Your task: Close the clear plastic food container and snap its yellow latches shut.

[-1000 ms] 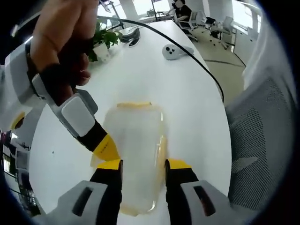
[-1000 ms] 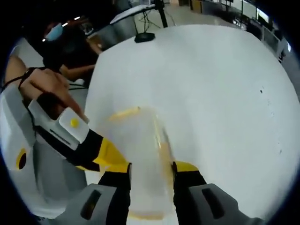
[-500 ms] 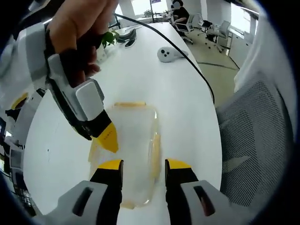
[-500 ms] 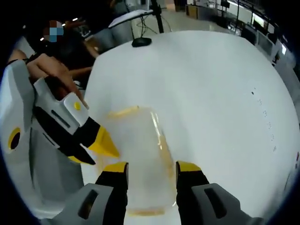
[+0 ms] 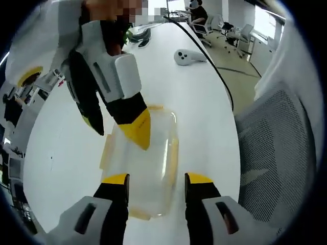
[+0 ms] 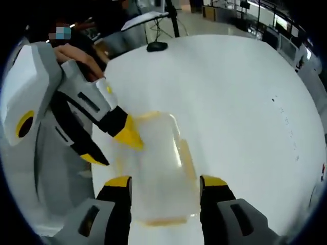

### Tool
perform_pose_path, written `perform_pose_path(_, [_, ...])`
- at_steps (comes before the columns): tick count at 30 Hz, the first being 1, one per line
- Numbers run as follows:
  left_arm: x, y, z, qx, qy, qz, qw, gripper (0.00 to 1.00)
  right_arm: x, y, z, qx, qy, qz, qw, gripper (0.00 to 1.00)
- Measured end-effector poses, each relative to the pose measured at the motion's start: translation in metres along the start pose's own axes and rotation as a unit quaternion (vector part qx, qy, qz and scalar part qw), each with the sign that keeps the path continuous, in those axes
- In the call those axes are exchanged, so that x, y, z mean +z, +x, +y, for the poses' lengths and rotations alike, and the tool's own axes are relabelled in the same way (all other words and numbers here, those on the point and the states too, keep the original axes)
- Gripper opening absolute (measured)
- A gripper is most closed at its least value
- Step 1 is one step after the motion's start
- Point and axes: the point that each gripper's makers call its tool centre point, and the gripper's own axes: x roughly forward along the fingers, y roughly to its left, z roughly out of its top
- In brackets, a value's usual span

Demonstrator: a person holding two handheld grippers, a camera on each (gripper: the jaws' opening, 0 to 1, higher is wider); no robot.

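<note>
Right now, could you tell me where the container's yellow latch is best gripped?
I would pinch the long-side yellow latch of the clear container from the side: it lies as a thin flap along the rim, flared outward, so jaws can press it against the wall.

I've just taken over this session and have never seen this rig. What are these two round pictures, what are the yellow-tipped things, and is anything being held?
Each round picture comes from a camera riding on a hand-held gripper, looking along its two jaws. In the left gripper view, the left gripper sits at the bottom, open, over the clear plastic food container on the white table; the right gripper reaches in from above. The right gripper view shows the reverse: the container with the left gripper entering. Both grippers are open; nothing is gripped.
</note>
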Motion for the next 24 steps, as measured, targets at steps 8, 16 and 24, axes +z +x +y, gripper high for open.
perform_pose_path(8, [-0.003,-0.003,-0.001,-0.012,0.003,0.005,0.9999,0.54,-0.002,-0.003,0.007,-0.010,-0.015,-0.006,0.9998,0.64])
perform_pose_path(16, [-0.007,-0.001,0.002,-0.015,0.005,0.012,0.9998,0.59,-0.011,-0.002,0.011,-0.019,-0.019,-0.003,0.9996,0.65])
perform_pose_path(24, [-0.009,-0.002,0.006,-0.017,0.002,0.011,0.9998,0.62,-0.019,-0.002,0.013,-0.026,-0.023,-0.001,0.9994,0.69])
